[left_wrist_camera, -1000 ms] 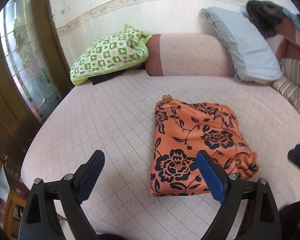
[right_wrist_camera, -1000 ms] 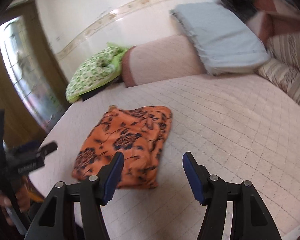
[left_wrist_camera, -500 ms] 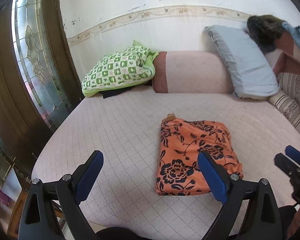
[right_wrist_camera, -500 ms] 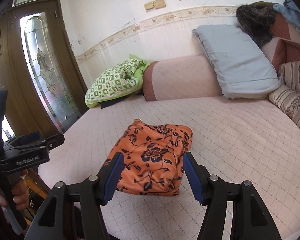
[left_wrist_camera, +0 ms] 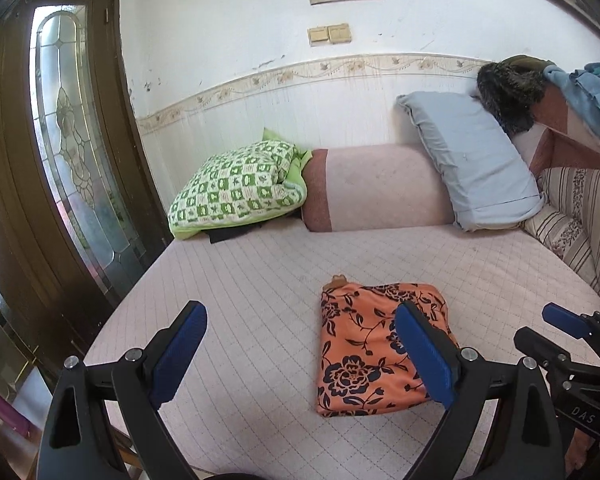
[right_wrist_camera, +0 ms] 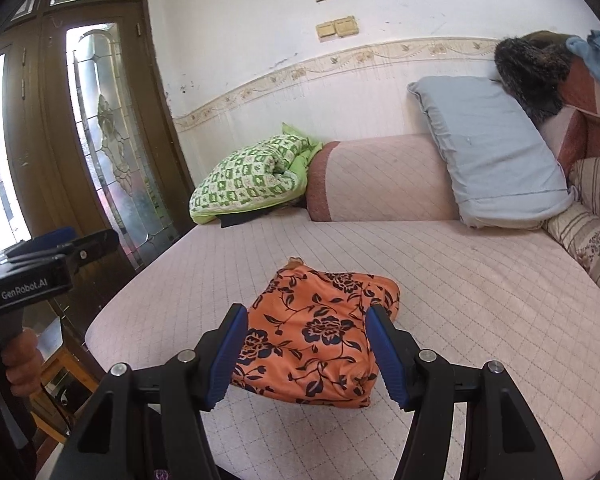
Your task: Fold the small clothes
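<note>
An orange garment with dark blue flowers lies folded into a compact rectangle near the front of the pink quilted bed. My left gripper hovers above and in front of it, jaws wide open and empty, its right finger overlapping the cloth only in the picture. My right gripper also stands open and empty, held above the bed's near edge with the garment showing between its fingers farther off. Each gripper appears at the edge of the other's view.
A green checked pillow, a pink bolster and a light blue pillow line the far wall. Striped cushions run along the right. A dark wooden door with leaded glass stands left. A hand grips the left tool.
Both grippers have risen and drawn back from the bed, so the folded garment looks smaller and lower in both views, and more of the wall shows. The garment lies still.
</note>
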A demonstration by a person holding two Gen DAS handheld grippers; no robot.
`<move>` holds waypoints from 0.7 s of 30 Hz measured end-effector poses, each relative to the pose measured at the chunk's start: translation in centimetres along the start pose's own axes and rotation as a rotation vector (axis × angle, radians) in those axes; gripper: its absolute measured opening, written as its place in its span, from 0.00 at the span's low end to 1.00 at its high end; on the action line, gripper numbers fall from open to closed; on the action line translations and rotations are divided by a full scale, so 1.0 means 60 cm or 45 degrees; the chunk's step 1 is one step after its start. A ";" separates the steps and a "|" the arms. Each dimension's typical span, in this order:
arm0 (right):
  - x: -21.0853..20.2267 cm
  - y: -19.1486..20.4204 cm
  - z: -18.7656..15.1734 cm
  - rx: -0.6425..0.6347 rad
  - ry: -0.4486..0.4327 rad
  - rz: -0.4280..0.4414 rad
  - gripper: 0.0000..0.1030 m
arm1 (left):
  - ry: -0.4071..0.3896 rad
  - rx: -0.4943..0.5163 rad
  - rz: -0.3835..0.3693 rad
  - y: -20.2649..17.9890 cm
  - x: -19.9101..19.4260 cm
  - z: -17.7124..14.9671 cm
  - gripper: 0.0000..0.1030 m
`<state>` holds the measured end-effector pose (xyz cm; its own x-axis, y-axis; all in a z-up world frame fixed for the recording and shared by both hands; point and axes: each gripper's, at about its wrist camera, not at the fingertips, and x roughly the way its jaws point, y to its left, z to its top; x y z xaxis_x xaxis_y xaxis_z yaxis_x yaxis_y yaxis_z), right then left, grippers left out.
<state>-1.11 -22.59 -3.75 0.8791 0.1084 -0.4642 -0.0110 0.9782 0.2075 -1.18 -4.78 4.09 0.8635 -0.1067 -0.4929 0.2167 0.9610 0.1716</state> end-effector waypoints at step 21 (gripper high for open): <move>-0.032 0.083 0.027 -0.135 -0.030 0.045 0.63 | -0.034 -0.018 -0.045 0.034 -0.051 0.011 0.92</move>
<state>-2.10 -18.25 -0.42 0.8881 0.1403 -0.4378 -0.0916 0.9872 0.1304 -3.08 -2.67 6.53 0.8673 -0.1468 -0.4756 0.2405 0.9602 0.1422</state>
